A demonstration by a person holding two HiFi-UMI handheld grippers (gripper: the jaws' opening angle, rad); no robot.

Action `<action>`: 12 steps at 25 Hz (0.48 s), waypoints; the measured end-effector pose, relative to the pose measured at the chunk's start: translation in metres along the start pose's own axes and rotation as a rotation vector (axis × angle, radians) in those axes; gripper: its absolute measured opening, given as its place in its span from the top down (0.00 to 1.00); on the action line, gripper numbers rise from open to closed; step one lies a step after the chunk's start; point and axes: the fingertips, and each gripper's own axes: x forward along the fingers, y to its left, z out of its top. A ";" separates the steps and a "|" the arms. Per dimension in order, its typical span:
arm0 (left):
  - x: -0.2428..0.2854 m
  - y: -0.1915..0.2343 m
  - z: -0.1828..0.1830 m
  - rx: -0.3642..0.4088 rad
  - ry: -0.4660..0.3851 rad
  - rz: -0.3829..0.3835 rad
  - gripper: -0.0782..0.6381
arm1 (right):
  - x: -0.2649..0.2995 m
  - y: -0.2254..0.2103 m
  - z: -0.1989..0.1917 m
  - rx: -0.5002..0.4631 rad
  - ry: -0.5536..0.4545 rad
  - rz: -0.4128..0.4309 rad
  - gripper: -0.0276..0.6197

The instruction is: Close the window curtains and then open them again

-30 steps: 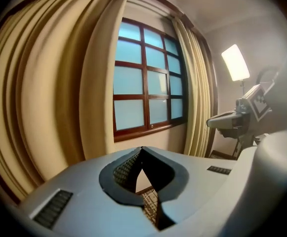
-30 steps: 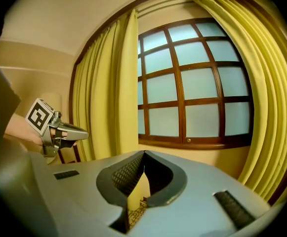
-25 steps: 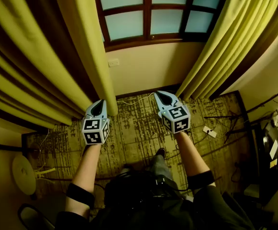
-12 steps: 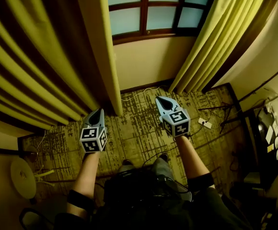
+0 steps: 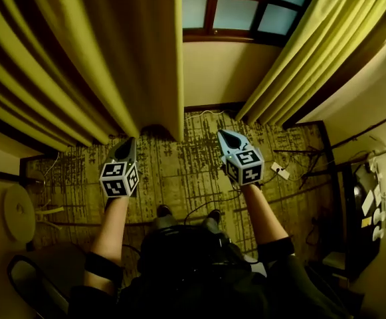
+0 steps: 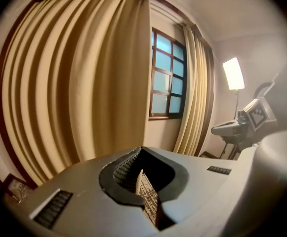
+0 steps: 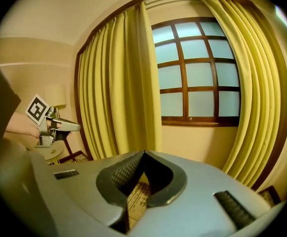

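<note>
The left curtain (image 5: 80,58) hangs in deep yellow folds across the left part of the wood-framed window (image 5: 246,8), its inner edge reaching down to the patterned carpet (image 5: 179,178), while the right curtain (image 5: 312,52) is gathered at the window's right side. Over the carpet, the left gripper (image 5: 129,141) and right gripper (image 5: 223,135) point toward the wall, each with jaws together in a tip, neither touching a curtain. Cables (image 5: 305,155) trail across the floor at right
</note>
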 end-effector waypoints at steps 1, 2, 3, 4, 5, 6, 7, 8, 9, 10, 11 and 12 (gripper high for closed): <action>-0.001 -0.005 -0.001 -0.004 0.001 0.004 0.89 | -0.004 -0.003 -0.003 0.004 0.004 0.001 0.96; -0.002 -0.010 -0.002 -0.004 0.003 0.006 0.89 | -0.009 -0.006 -0.006 0.008 0.004 0.001 0.96; -0.003 -0.014 -0.003 -0.001 0.004 0.009 0.89 | -0.012 -0.009 -0.008 0.012 0.003 0.000 0.96; -0.005 -0.017 -0.003 0.004 0.004 0.013 0.89 | -0.015 -0.011 -0.010 0.015 0.000 0.000 0.96; -0.006 -0.020 -0.003 0.008 0.004 0.016 0.89 | -0.018 -0.013 -0.011 0.017 -0.004 -0.001 0.96; -0.006 -0.023 -0.003 0.009 0.003 0.018 0.89 | -0.020 -0.016 -0.012 0.019 -0.009 -0.002 0.96; -0.006 -0.027 -0.002 0.007 0.001 0.019 0.89 | -0.023 -0.019 -0.012 0.019 -0.013 -0.005 0.96; -0.005 -0.031 -0.002 0.004 0.000 0.018 0.89 | -0.027 -0.023 -0.013 0.020 -0.015 -0.008 0.96; -0.004 -0.036 -0.001 0.001 -0.001 0.016 0.89 | -0.031 -0.026 -0.013 0.022 -0.015 -0.012 0.96; -0.002 -0.041 -0.001 0.000 -0.002 0.014 0.89 | -0.035 -0.029 -0.014 0.025 -0.015 -0.017 0.96; -0.001 -0.046 -0.002 0.000 -0.003 0.012 0.89 | -0.039 -0.033 -0.016 0.030 -0.014 -0.022 0.96; -0.001 -0.050 -0.002 0.002 -0.004 0.010 0.89 | -0.043 -0.036 -0.018 0.034 -0.014 -0.026 0.96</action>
